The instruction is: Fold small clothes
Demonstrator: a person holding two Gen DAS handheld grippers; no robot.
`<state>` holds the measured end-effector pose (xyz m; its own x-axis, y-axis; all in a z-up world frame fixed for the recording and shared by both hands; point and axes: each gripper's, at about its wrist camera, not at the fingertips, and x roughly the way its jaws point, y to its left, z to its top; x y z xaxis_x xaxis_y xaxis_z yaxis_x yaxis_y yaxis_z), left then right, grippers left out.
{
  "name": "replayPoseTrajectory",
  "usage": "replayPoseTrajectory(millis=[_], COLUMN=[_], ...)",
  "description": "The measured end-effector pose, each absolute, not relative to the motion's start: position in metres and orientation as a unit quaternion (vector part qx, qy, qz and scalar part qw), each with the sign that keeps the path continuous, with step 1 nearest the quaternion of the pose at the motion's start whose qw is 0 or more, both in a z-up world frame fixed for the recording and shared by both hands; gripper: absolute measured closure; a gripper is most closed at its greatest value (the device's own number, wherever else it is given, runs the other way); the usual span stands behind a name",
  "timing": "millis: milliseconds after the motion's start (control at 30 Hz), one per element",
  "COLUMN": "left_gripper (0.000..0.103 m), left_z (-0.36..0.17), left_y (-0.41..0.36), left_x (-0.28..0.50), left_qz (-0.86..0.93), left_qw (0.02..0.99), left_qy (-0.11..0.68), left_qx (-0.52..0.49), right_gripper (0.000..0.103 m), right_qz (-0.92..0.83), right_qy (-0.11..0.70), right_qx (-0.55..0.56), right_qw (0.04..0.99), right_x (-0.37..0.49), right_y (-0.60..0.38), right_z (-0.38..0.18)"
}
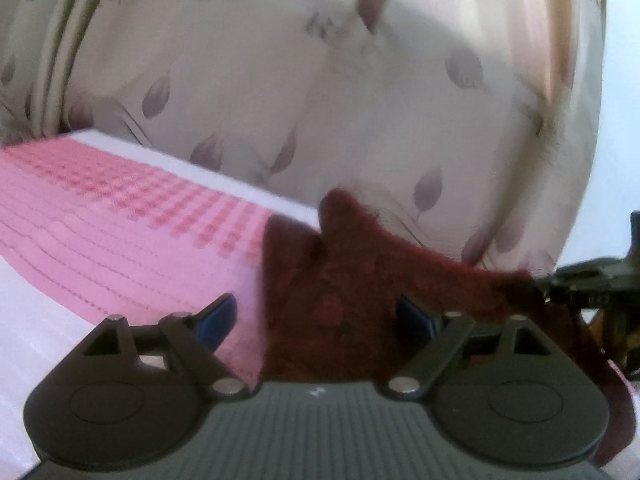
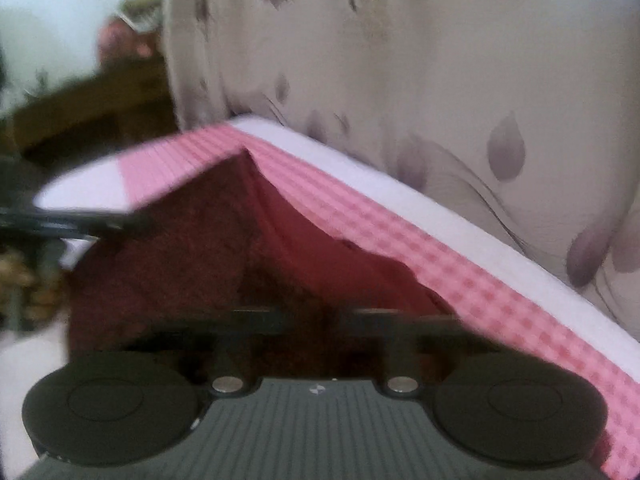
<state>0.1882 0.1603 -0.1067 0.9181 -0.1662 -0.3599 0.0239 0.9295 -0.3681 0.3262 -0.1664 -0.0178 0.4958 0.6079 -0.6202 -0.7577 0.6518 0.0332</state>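
Observation:
A dark maroon fuzzy garment [image 1: 352,280] lies on a pink checked cloth [image 1: 120,216] over a white table. My left gripper [image 1: 316,320] is open, its blue-padded fingers [image 1: 218,316] apart on either side of the garment's near edge. At the right edge of the left wrist view the right gripper [image 1: 588,284] holds the garment's lifted corner. In the right wrist view my right gripper [image 2: 316,316] is shut on the maroon garment [image 2: 192,260], whose redder inner side [image 2: 320,248] shows where it is raised. The left gripper [image 2: 80,216] shows at the left, blurred.
A cream curtain with grey leaf print [image 1: 320,100] hangs close behind the table's far edge [image 2: 360,160]. Dark wooden furniture [image 2: 100,112] stands at the far left in the right wrist view. Both views are motion-blurred.

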Motion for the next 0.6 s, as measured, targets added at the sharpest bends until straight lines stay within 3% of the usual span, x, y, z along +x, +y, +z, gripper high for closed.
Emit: replayPoseTrajectory(millis=[200, 267, 367, 467, 600], left_gripper=[0.016, 0.016, 0.016, 0.016, 0.016], left_z=[-0.109, -0.111, -0.114, -0.115, -0.114], left_y=[0.166, 0.169, 0.172, 0.174, 0.174], left_x=[0.192, 0.195, 0.198, 0.197, 0.195], left_qz=[-0.045, -0.042, -0.041, -0.037, -0.036], left_qw=[0.955, 0.951, 0.946, 0.945, 0.947], left_qy=[0.213, 0.224, 0.233, 0.233, 0.226], left_qx=[-0.203, -0.21, -0.221, -0.228, -0.227], right_gripper=[0.095, 0.094, 0.082, 0.048, 0.044], right_qz=[0.358, 0.345, 0.337, 0.329, 0.315], right_qy=[0.266, 0.269, 0.281, 0.284, 0.255], right_qx=[-0.091, -0.126, -0.155, -0.089, 0.021], right_qw=[0.89, 0.89, 0.885, 0.896, 0.914], right_x=[0.332, 0.334, 0.337, 0.344, 0.34], right_y=[-0.165, -0.152, -0.141, -0.165, -0.219], right_z=[-0.026, -0.046, -0.065, -0.044, -0.003])
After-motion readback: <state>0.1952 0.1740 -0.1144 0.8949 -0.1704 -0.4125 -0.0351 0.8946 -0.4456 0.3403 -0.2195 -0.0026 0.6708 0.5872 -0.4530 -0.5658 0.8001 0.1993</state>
